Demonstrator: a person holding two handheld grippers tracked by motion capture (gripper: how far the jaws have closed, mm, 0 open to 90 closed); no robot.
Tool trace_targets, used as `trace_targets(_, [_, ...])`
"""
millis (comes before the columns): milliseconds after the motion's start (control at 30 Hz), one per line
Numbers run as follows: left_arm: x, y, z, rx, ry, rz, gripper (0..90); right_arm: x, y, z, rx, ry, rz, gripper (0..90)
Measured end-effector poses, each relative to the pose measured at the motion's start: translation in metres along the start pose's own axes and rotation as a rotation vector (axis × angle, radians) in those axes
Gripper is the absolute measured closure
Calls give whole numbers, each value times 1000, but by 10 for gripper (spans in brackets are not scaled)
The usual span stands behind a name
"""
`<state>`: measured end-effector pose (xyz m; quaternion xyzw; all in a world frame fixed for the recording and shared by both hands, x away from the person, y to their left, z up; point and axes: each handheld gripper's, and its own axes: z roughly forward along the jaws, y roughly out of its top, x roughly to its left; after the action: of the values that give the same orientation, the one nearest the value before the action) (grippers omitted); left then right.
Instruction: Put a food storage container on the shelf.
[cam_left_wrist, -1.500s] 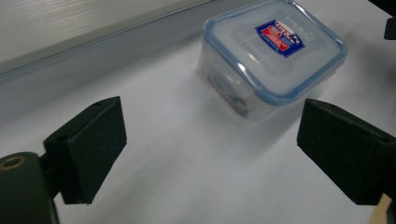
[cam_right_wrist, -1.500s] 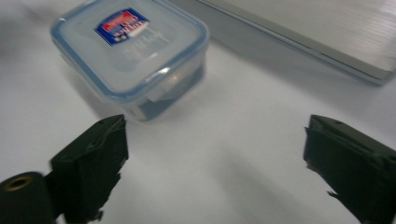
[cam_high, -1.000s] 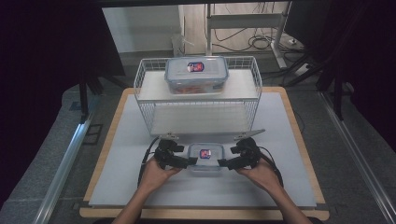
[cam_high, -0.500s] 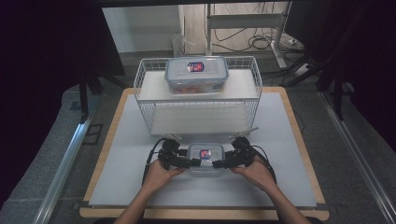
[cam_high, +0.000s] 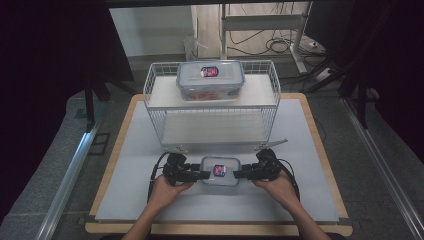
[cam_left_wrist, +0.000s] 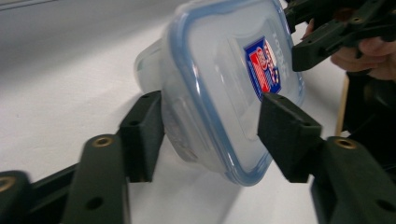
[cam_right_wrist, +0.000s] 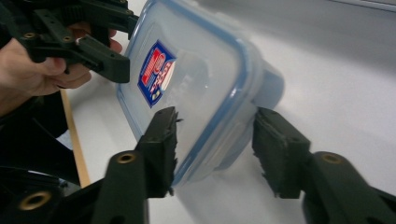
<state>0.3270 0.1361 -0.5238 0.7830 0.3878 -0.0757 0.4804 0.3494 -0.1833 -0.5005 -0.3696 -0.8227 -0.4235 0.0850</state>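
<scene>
A small clear container (cam_high: 220, 171) with a blue-rimmed lid and a red-and-blue sticker lies on the white mat (cam_high: 150, 200) near the front. My left gripper (cam_high: 204, 175) holds its left end. In the left gripper view the container (cam_left_wrist: 224, 79) sits between the jaws, which have just been closing, one pad on the lid and one against the base. My right gripper (cam_high: 236, 175) is at the right end. Its jaws have just been closing around the container (cam_right_wrist: 196, 79); one pad meets the lid, and the other stands a sliver off the base.
Behind the container stands a white wire rack (cam_high: 155, 100) with two shelves. A larger clear container (cam_high: 210, 80) with a blue-rimmed lid rests on its upper shelf. The mat lies on a wooden tabletop (cam_high: 330, 165), with dark floor and cables beyond.
Both pairs of jaws have narrowed around the ends of the small container. The hands have hardly shifted, and the container lies in the same spot.
</scene>
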Motion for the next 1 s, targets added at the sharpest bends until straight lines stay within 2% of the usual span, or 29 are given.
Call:
trace_targets(167, [3,-2,-3,-8,-25,-15,476,2,-3,0,-12,-5,10,527])
trace_targets(333, [4,-4,-5,-19,-46,-34,505,-2,-7,0,-30,37,48,536])
trace_targets(467, [7,-7,-8,-29,-82,-50,539,-5,-13,0,-46,80,94,553])
trace_targets(667, [7,-8,-9,-36,-82,-60,543,-5,-13,0,-48,82,81,555])
trace_targets(833, [15,-12,-9,-60,-130,-110,563,-7,-13,-1,-56,100,87,566])
trace_targets(1000, [15,-13,-8,-67,-130,-109,563,-10,-14,-1,-65,121,114,572])
